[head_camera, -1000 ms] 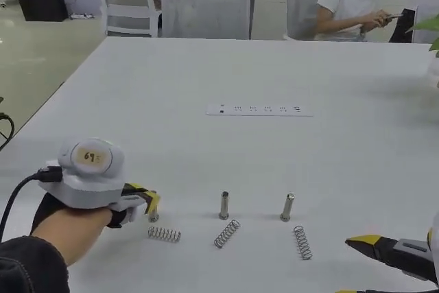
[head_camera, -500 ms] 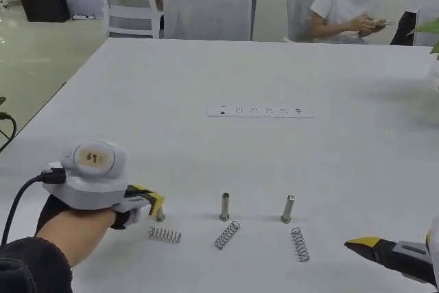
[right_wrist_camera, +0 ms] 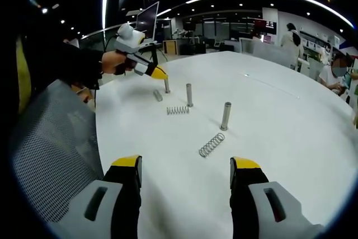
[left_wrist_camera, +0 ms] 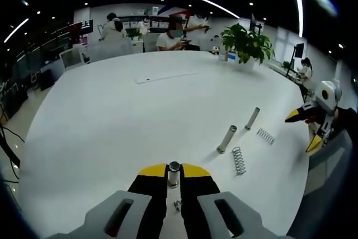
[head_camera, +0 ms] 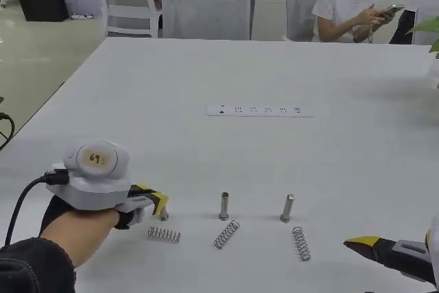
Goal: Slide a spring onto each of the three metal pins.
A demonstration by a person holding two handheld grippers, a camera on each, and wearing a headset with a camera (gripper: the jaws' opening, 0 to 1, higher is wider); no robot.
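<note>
While my left gripper clamped the leftmost silver metal pin, three coiled wire springs lay loose.
They rested on the white table just before the upright pins; my right gripper hung wide open, well apart.

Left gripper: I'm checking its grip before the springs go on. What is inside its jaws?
A metal pin stands upright between the left gripper's yellow-tipped jaws, which are closed against it. Its top shows; the jaws cover its lower shaft.
</note>
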